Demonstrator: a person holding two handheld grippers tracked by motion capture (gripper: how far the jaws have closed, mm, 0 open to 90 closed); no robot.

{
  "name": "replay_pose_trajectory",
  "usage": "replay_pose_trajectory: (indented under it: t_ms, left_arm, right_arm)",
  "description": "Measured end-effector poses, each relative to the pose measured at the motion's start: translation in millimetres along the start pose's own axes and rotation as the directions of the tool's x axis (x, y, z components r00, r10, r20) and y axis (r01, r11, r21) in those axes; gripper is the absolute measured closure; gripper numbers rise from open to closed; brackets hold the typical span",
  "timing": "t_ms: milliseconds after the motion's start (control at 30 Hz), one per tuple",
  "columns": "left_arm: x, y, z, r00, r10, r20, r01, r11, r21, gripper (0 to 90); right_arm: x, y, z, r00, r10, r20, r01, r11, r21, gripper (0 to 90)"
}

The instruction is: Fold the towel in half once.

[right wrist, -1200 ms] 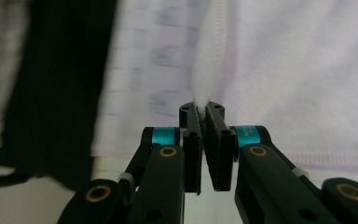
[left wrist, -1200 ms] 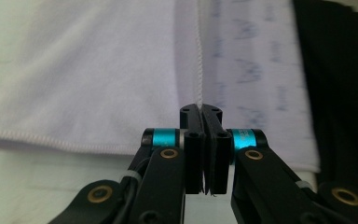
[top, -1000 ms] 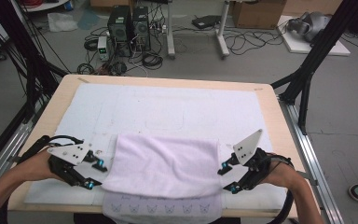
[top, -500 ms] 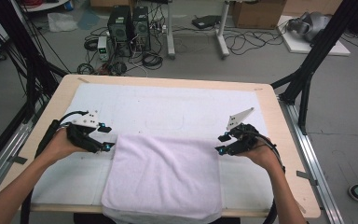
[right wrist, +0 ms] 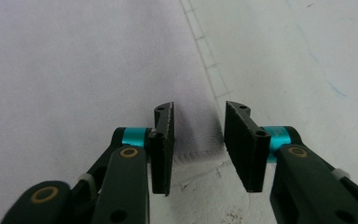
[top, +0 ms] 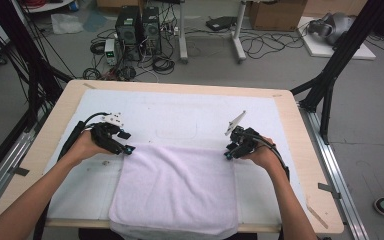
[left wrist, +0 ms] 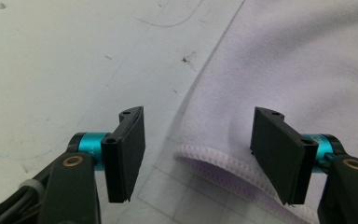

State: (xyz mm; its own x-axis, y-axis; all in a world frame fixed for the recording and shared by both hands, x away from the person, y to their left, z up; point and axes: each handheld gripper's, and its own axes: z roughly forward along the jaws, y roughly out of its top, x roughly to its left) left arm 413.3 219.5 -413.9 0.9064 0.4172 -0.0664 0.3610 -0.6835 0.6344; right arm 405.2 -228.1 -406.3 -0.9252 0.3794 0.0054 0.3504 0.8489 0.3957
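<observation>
A pale lilac towel (top: 180, 190) lies spread on the white mat (top: 180, 112), and its near end hangs over the table's front edge. My left gripper (top: 128, 149) is at the towel's far left corner. In the left gripper view the jaws (left wrist: 198, 133) stand wide apart, and the hemmed corner (left wrist: 214, 161) lies flat between them, untouched. My right gripper (top: 228, 154) is at the far right corner. Its jaws (right wrist: 199, 121) leave a narrow gap over the towel's corner (right wrist: 191, 156), with no pad pressing on it. Both pairs of jaws have just been closing.
The mat covers most of the wooden table (top: 315, 165). Bare mat stretches beyond the towel's far edge and beside both hands. Black frame struts (top: 330, 75) stand at the table's far corners. Computers (top: 137, 22) and cables lie on the floor behind.
Both hands have moved away from the person, from the towel's sides to its far corners. The towel, bunched and raised before, now lies flat and reaches farther over the front edge.
</observation>
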Motion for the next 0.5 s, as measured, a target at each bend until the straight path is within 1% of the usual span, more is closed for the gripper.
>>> replay_pose_trajectory:
  t_ms: [33, 67, 100, 133, 167, 200, 233, 267, 333, 367, 433, 500]
  left_arm:
    - [-0.4, 1.0, 1.8, 0.9999, -0.014, 0.010, 0.014, 0.9998, 0.011, 46.7]
    - [0.3, 1.8, 3.6, 0.9998, -0.005, 0.019, 0.004, 0.9995, 0.032, 52.4]
    - [-1.2, 2.6, 5.3, 0.9999, 0.001, 0.015, -0.001, 0.9988, 0.050, 57.8]
    - [-1.6, 3.2, 6.0, 0.9998, 0.005, 0.018, -0.006, 0.9977, 0.068, 63.1]
    - [-2.5, 4.0, 7.2, 0.9996, -0.001, 0.029, -0.001, 0.9969, 0.079, 72.4]
    - [-3.1, 4.7, 7.6, 0.9995, -0.001, 0.031, -0.002, 0.9966, 0.082, 79.4]
    - [-4.6, 5.9, 8.5, 0.9995, -0.005, 0.030, 0.002, 0.9958, 0.091, 83.6]
    - [-5.0, 7.1, 8.3, 0.9997, 0.001, 0.025, -0.003, 0.9951, 0.099, 85.1]
    - [-5.7, 9.4, 7.0, 1.0000, 0.006, 0.004, -0.006, 0.9947, 0.103, 86.2]
    - [-5.4, 11.7, 4.9, 0.9998, 0.013, -0.014, -0.011, 0.9948, 0.102, 86.3]
    - [-3.0, 16.1, 0.1, 0.9986, 0.020, -0.050, -0.015, 0.9957, 0.091, 86.5]
    - [0.1, 20.6, -4.0, 0.9970, 0.010, -0.077, -0.004, 0.9973, 0.073, 86.5]
  right_arm:
    - [-0.6, 1.5, 2.4, 1.0000, -0.009, -0.004, 0.009, 1.000, 0.015, 71.9]
    - [-0.2, 2.4, 3.9, 0.9999, -0.006, -0.012, 0.007, 1.000, 0.024, 76.4]
    - [0.1, 3.5, 5.5, 0.9996, -0.014, -0.025, 0.015, 0.999, 0.034, 80.3]
    - [0.8, 4.7, 6.2, 0.9993, -0.028, -0.024, 0.029, 0.999, 0.044, 84.0]
    - [1.5, 5.5, 6.4, 0.9992, -0.032, -0.024, 0.033, 0.998, 0.046, 85.3]
    - [1.7, 6.5, 6.2, 0.9989, -0.042, -0.021, 0.044, 0.998, 0.052, 85.8]
    - [2.1, 6.9, 5.8, 0.9988, -0.047, -0.017, 0.048, 0.997, 0.053, 86.1]
    - [2.2, 7.2, 4.7, 0.9988, -0.049, -0.007, 0.050, 0.997, 0.057, 86.5]
    - [2.9, 8.1, 1.5, 0.9977, -0.053, 0.041, 0.051, 0.997, 0.055, 87.1]
    - [2.5, 8.4, 0.1, 0.9967, -0.055, 0.059, 0.052, 0.997, 0.049, 87.2]
    - [1.3, 9.0, -5.4, 0.9926, -0.042, 0.115, 0.039, 0.999, 0.022, 87.4]
    - [-1.5, 9.6, -10.6, 0.9892, -0.017, 0.145, 0.019, 1.000, -0.007, 87.4]
